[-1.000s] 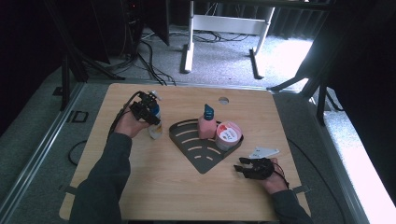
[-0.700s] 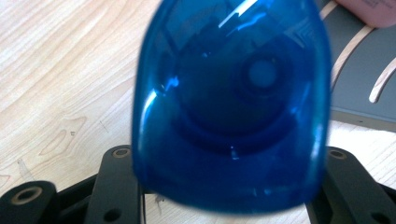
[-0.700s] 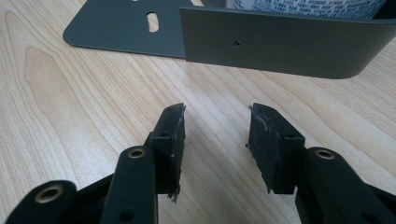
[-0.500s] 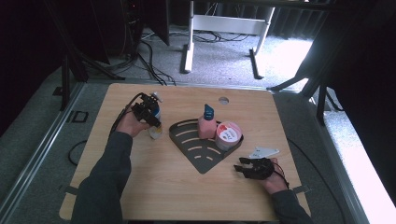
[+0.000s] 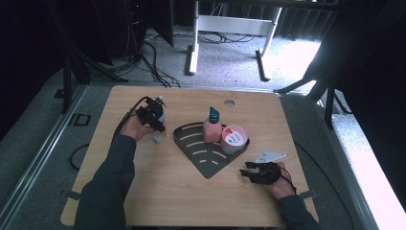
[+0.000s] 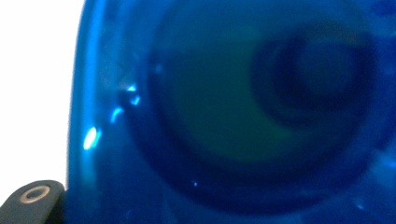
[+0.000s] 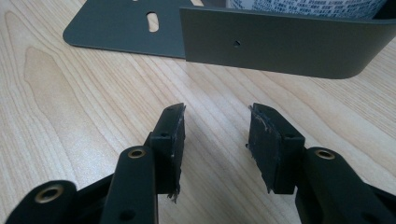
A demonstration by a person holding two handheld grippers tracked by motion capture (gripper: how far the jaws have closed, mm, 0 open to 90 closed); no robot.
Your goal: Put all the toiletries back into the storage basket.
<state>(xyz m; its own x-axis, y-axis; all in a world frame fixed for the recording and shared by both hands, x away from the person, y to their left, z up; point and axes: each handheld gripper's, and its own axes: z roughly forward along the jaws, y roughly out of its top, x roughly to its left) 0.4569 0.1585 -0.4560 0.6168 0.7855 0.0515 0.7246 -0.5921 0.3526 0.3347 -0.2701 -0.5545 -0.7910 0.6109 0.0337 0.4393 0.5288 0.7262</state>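
Right gripper is seen with jaws parted and nothing between them, low over the wooden table, pointed at the dark slotted tray wall.

Three cameras, one table

We look down from above on the table; our right gripper camera skims low toward the tray, shared above; the left presses against blue.
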